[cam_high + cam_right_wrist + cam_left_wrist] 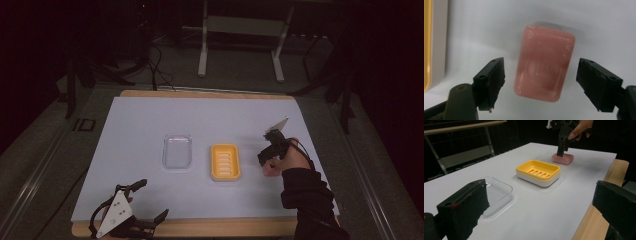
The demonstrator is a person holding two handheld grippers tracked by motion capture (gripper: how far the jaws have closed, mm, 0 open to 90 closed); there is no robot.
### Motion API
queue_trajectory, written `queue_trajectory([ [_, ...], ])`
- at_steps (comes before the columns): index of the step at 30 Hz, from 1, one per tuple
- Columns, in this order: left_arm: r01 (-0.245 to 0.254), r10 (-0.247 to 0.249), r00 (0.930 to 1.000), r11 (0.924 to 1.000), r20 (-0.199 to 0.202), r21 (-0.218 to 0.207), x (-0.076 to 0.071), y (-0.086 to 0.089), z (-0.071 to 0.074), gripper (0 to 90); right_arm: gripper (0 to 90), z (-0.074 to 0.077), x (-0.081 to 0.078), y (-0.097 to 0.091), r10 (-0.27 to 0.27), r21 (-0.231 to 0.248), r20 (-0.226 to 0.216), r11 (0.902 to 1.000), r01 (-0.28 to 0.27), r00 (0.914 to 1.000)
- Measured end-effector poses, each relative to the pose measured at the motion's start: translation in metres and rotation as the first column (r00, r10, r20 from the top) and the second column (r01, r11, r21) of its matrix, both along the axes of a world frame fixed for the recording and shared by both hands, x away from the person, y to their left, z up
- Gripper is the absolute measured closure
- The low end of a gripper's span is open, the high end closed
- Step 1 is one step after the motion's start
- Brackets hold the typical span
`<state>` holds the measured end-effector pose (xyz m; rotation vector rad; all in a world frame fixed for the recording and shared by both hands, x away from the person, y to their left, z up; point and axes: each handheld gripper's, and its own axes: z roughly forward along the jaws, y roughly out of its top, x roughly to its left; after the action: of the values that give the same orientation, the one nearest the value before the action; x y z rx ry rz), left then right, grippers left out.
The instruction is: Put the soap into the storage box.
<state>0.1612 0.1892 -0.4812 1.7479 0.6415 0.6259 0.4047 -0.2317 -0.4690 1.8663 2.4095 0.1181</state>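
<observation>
- The pink soap bar lies flat on the white table cover, just right of the yellow soap dish.
- Your right gripper hangs over it, jaws spread wide on either side, not touching.
- Your left gripper rests at the near edge, jaws wide, empty.
- A clear lid sits left of the dish.

Wooden tabletop, covered nearly whole by a pale sheet, with bare wood left along the near and far edges. Beyond the far edge, grey floor in dim light. There, a white metal stand on 2 legs, crossbar between. Dark cables trailing over the floor just left of it.
</observation>
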Motion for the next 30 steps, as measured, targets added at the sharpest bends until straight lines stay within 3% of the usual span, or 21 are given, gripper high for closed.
queue_trajectory([
  [10,0.001,-0.001,1.0,1.0,0.0,0.002,0.0,0.0,0.0,0.6,27.2,-0.02,0.003,-0.001,-0.045,-0.027,-0.026,0.9987,0.044,0.9987],
  [14,0.0,0.0,1.0,1.0,0.0,0.003,0.0,0.0,0.0,0.5,27.8,-0.024,0.003,-0.001,-0.059,-0.018,-0.031,0.9982,0.058,0.9978],
  [15,0.0,0.0,1.0,1.0,-0.001,0.004,0.0,0.0,0.0,0.6,32.8,-0.026,0.003,-0.001,-0.063,-0.019,-0.034,0.9979,0.062,0.9974],
  [18,0.0,0.0,1.0,1.0,-0.001,0.004,0.0,-0.001,0.0,0.6,34.4,-0.03,0.002,-0.001,-0.065,-0.02,-0.03,0.9977,0.065,0.9974],
  [21,0.001,-0.001,1.0,1.0,-0.002,0.005,0.0,-0.001,0.0,0.6,36.3,-0.03,0.001,-0.002,-0.091,-0.006,-0.001,0.9958,0.091,0.9959],
  [25,0.003,-0.003,1.0,1.0,-0.002,0.009,0.0,-0.001,0.0,0.6,37.0,-0.03,0.001,-0.003,-0.102,0.004,-0.005,0.9948,0.102,0.9948],
  [30,0.002,-0.002,1.0,1.0,-0.002,0.008,0.0,-0.001,0.0,0.6,37.3,-0.028,0.001,0.0,-0.092,-0.02,-0.013,0.9956,0.092,0.9957],
])
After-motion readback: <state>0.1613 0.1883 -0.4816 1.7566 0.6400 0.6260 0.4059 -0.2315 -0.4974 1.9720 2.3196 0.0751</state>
